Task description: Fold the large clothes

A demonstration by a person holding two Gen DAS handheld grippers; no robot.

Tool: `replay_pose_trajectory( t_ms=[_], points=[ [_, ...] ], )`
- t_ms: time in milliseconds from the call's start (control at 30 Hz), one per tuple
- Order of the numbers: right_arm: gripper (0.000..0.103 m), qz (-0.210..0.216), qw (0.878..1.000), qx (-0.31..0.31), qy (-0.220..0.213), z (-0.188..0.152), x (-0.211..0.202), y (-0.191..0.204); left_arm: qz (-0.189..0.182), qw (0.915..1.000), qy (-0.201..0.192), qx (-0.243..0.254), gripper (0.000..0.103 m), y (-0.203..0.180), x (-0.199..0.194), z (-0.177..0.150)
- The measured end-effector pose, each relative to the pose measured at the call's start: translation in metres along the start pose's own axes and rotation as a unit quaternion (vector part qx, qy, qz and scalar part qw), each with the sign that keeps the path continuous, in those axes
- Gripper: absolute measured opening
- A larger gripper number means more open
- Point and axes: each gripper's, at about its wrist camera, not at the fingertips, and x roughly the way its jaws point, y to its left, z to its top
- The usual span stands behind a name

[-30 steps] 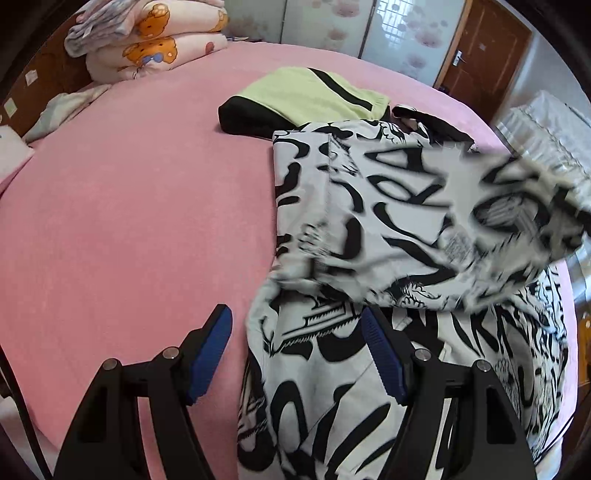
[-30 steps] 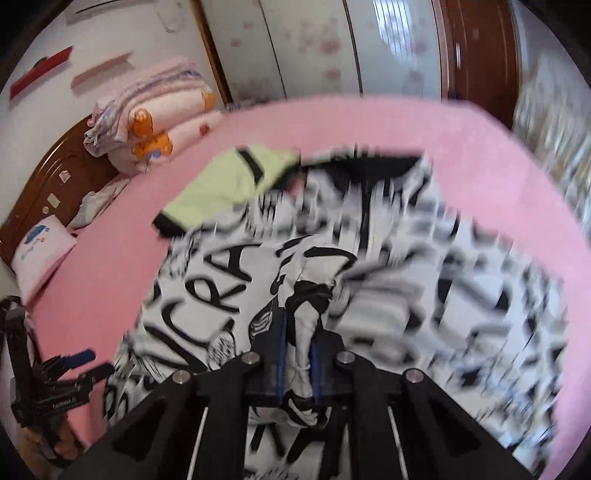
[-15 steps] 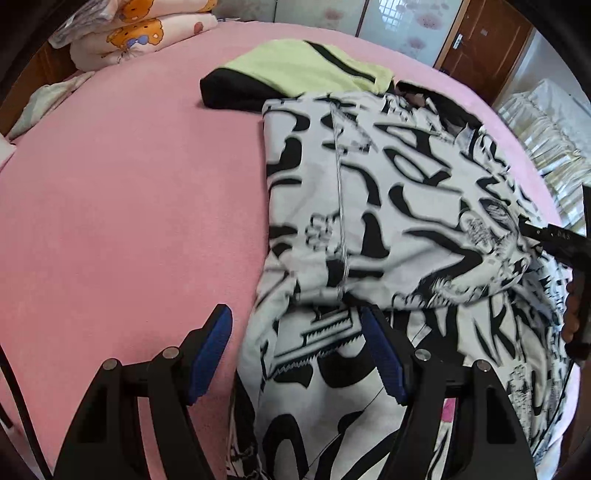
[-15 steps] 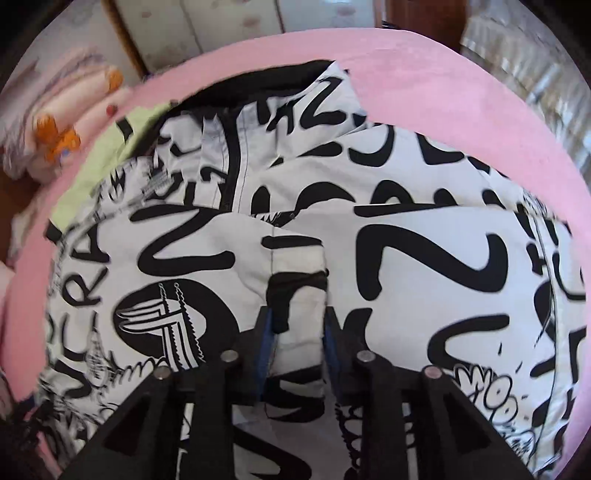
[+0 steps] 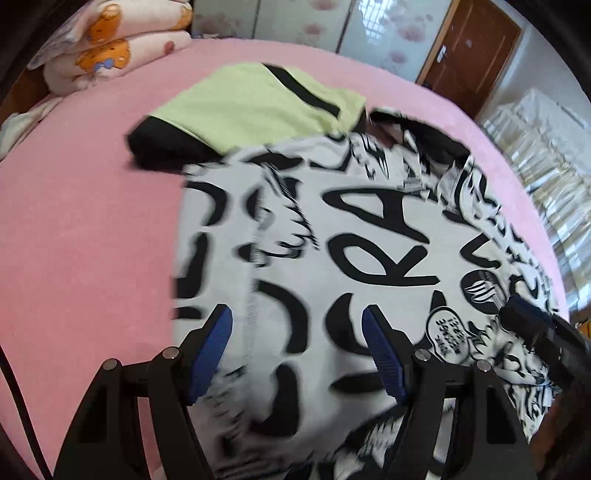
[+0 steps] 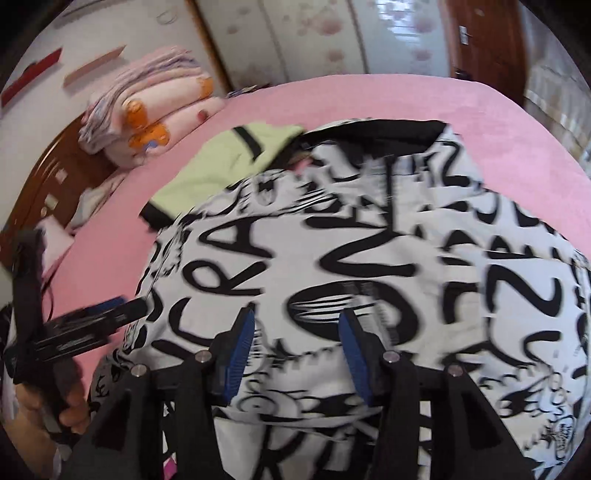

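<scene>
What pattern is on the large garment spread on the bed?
White with bold black graffiti-style lettering; clearest in the right wrist view.

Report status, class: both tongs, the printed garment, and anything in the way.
Left tongs open, right tongs open, nothing held. Black-and-white printed garment flat on pink bed. Yellow-green garment touching its far edge.

A home bedroom: pink bed (image 5: 92,229), folded quilts (image 6: 147,110), wardrobe (image 5: 314,26)

Both wrist cameras close above the printed garment (image 5: 369,251), facing the wardrobe doors (image 6: 314,37), sharing the pink bed (image 5: 85,221).
</scene>
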Motion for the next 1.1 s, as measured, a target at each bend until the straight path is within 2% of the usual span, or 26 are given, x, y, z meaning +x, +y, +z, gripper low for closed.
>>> replay_pose_trajectory(
  t_ms=[100,167,200,233,333,400,433,533,600,667,800,1100],
  points=[
    [0.048,-0.001,0.999,-0.013,0.034,-0.007,0.029,0.013,0.045,0.9985,0.001,0.031,0.071,-0.014,0.025,-0.002],
    [0.045,-0.025,0.998,-0.022,0.048,-0.018,0.038,0.007,0.073,0.9960,-0.004,0.053,0.079,-0.013,0.037,-0.005],
    [0.045,-0.040,0.998,-0.027,0.046,-0.021,0.038,0.001,0.074,0.9956,-0.007,0.056,0.088,-0.009,0.040,-0.006],
    [0.044,-0.060,0.997,-0.031,0.039,-0.024,0.035,-0.008,0.073,0.9956,-0.012,0.058,0.092,-0.002,0.043,-0.007],
    [0.044,-0.130,0.991,-0.010,0.027,-0.029,0.019,-0.041,0.053,0.9974,-0.011,0.047,0.093,0.017,0.044,-0.006],
    [0.044,-0.131,0.991,0.020,0.027,-0.032,0.010,-0.070,0.043,0.9981,-0.012,0.043,0.093,0.026,0.043,-0.005],
    [0.040,-0.126,0.991,0.032,0.030,-0.033,0.007,-0.081,0.043,0.9980,-0.013,0.044,0.093,0.026,0.043,-0.005],
    [0.043,-0.185,0.981,0.044,0.036,-0.033,-0.001,-0.101,0.048,0.9977,-0.014,0.047,0.093,0.025,0.046,-0.004],
    [0.044,-0.155,0.985,0.072,0.036,-0.036,-0.004,-0.112,0.047,0.9978,-0.013,0.045,0.093,0.026,0.045,-0.004],
    [0.044,-0.143,0.985,0.090,0.037,-0.037,-0.006,-0.117,0.048,0.9977,-0.012,0.046,0.093,0.025,0.044,-0.004],
    [0.044,-0.161,0.983,0.073,0.040,-0.039,-0.007,-0.112,0.049,0.9976,-0.006,0.049,0.093,0.025,0.043,-0.003],
    [0.044,-0.159,0.983,0.079,0.043,-0.032,-0.003,-0.107,0.051,0.9970,0.010,0.058,0.093,0.023,0.042,0.001]
  ],
)
